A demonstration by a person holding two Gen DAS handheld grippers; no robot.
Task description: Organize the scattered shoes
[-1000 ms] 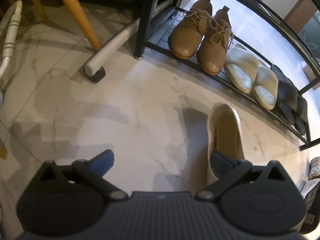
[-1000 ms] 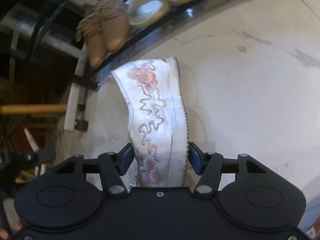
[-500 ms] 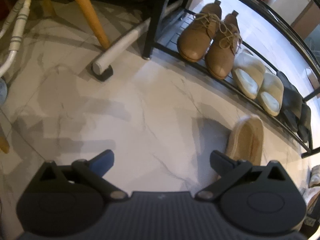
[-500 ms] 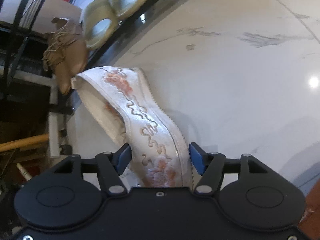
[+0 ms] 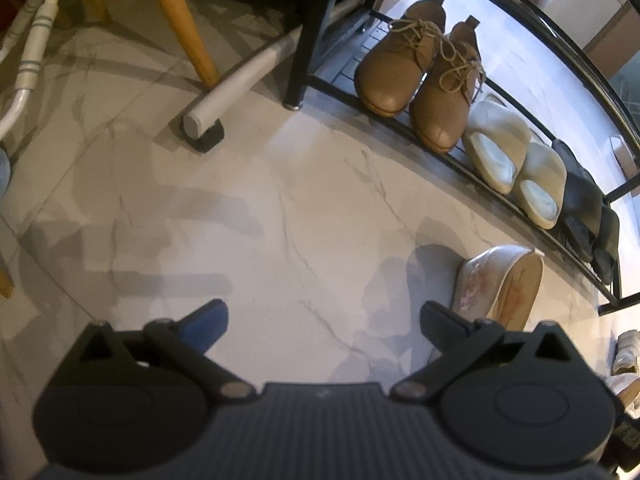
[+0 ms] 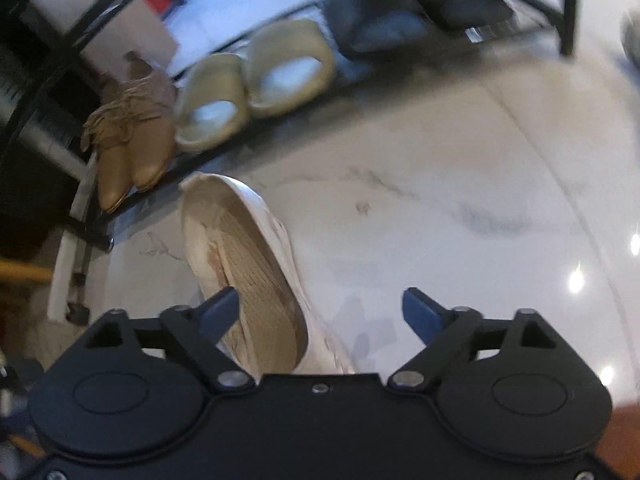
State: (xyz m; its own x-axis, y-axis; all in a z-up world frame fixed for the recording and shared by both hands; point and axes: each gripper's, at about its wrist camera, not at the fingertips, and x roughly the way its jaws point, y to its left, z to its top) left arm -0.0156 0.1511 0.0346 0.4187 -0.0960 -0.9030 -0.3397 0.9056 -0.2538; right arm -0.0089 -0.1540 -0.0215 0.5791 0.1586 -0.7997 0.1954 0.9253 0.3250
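One embroidered slipper (image 5: 500, 284) lies on the marble floor (image 5: 280, 208) just before the shoe rack (image 5: 472, 160), tipped on its side, sole partly showing. Our right gripper (image 6: 320, 312) hangs over it with jaws spread wide; the slipper sits by the left finger, not clamped between them. Our left gripper (image 5: 324, 316) is also spread wide, empty, over bare floor, the slipper just beyond its right finger.

Handling, as we judge it: light, soft fabric upper with a flat, stiffer ribbed sole. The satin-like cloth may slip under the pads, and the upper would crush if squeezed hard. A hold across the sole edge and side wall near the heel looks firmest.

Around it: the rack's bottom shelf holds tan lace-up shoes (image 5: 416, 76), cream slides (image 5: 516, 168) and dark slippers (image 5: 588, 216), side by side, little free room showing. The rack's front rail stands between slipper and shelf. A wooden chair leg (image 5: 180, 24) and a white tube foot (image 5: 224, 100) stand well off left. More footwear peeks in at the far right edge, too cut off to name.
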